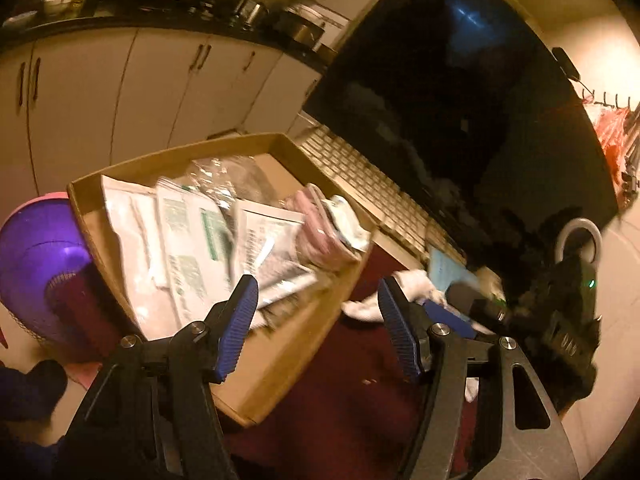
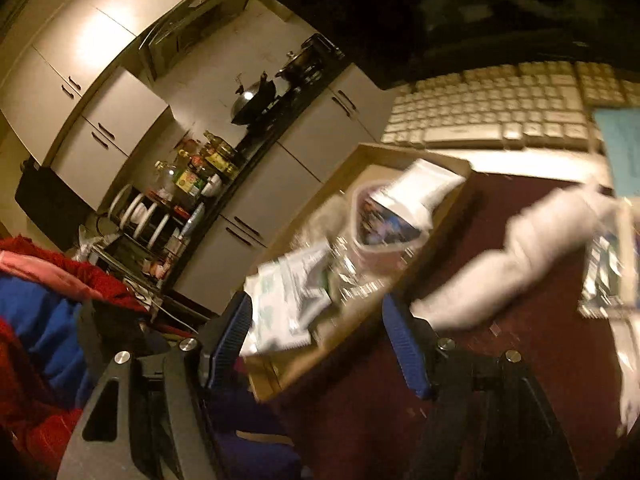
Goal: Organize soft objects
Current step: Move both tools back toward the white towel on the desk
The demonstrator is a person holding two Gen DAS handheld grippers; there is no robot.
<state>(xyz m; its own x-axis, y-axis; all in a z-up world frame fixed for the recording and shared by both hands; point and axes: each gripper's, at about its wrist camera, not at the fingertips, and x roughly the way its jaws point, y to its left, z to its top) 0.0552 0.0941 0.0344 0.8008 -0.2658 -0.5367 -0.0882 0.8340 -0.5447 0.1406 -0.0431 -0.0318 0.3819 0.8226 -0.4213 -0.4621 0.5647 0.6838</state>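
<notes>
A shallow cardboard box (image 1: 120,168) sits on a dark red table mat (image 1: 352,392); it holds white printed packets (image 1: 192,240), clear plastic and a pink folded cloth (image 1: 320,232). My left gripper (image 1: 316,312) is open and empty above the box's near corner. A white cloth (image 1: 372,304) lies on the mat to the right of the box; it shows blurred in the right wrist view (image 2: 512,264). My right gripper (image 2: 320,340) is open and empty above the box's (image 2: 400,296) near edge, the cloth just beyond its right finger (image 2: 404,344).
A white keyboard (image 1: 360,184) and a large dark monitor (image 1: 460,100) stand behind the box. A purple bin (image 1: 44,272) is on the floor at left. Kitchen cabinets (image 1: 120,92) and a counter with pans are farther back. A blue booklet (image 2: 624,140) lies by the keyboard (image 2: 500,112).
</notes>
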